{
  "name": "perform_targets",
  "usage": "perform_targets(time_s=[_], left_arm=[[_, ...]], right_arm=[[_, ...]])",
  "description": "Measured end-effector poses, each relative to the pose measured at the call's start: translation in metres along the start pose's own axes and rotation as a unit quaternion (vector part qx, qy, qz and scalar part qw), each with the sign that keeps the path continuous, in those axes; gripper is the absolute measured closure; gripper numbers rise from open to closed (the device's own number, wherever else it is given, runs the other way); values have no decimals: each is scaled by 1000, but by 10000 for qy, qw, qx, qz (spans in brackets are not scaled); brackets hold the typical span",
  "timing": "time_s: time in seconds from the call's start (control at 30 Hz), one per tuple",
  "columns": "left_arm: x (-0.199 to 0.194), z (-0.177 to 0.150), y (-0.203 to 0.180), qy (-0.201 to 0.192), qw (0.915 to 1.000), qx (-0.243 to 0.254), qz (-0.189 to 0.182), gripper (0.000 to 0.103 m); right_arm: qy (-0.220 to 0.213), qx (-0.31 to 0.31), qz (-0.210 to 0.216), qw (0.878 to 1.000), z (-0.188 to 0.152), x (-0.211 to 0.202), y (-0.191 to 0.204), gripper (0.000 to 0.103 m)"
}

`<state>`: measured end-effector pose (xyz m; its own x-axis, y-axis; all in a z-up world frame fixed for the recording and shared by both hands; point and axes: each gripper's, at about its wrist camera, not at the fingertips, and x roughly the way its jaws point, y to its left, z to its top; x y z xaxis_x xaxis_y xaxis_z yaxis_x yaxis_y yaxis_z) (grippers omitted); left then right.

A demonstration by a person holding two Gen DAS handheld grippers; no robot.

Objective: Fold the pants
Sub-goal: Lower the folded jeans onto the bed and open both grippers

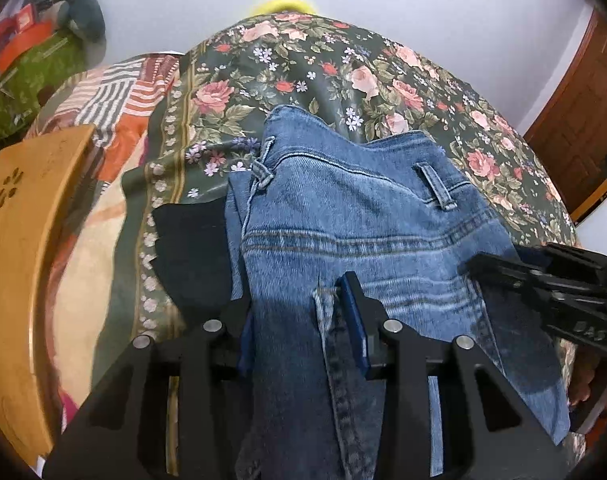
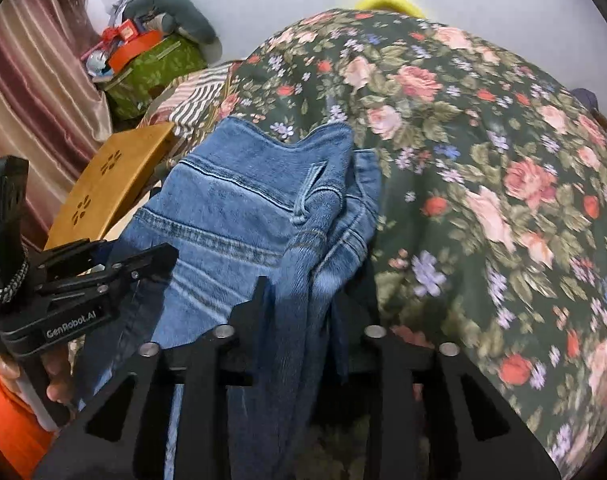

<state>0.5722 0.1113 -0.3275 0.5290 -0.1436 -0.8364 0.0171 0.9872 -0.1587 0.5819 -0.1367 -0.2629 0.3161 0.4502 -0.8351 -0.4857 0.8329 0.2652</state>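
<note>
A pair of blue denim pants is held above a bed covered with a dark floral bedspread, the waistband end lying farthest from both cameras. In the left wrist view the left claw is seen clamped on a bunched stretch of the denim, which passes between its two fingers and hangs down toward the camera. A belt loop is visible on the waistband, and stitched seam lines run across the cloth below it. The right claw is seen at the right edge of this view, touching the far side of the pants.

In the right wrist view the right claw is seen clamped on a gathered fold of the pants, the cloth draped between its fingers. The left claw appears at the left, closed on the denim edge. A wooden board with cut-out petal shapes is seen beside the bed, a striped blanket beyond it, and a pile of clutter against the wall. A yellow object shows past the bed's far edge.
</note>
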Motion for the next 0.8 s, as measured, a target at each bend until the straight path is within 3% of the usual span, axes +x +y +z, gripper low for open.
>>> perform_targets(time_s=[0.03, 0.17, 0.43, 0.63, 0.8], left_arm=[[-2, -2, 1, 25, 10000, 8, 42, 63], [-28, -5, -2, 12, 9996, 124, 242, 63], [-156, -23, -25, -747, 9957, 432, 343, 62], [-279, -54, -46, -1639, 9842, 600, 313, 62], [-371, -87, -65, -2422, 9671, 717, 289, 62]], right_arm=[[-9, 62, -33, 10000, -3, -8, -1, 65], [-247, -179, -246, 9992, -11, -48, 9, 64], [-1142, -516, 28, 9921, -20, -155, 52, 64], [-2098, -754, 135, 9747, -45, -254, 96, 64], [-2858, -914, 248, 9536, -79, -332, 132, 64]])
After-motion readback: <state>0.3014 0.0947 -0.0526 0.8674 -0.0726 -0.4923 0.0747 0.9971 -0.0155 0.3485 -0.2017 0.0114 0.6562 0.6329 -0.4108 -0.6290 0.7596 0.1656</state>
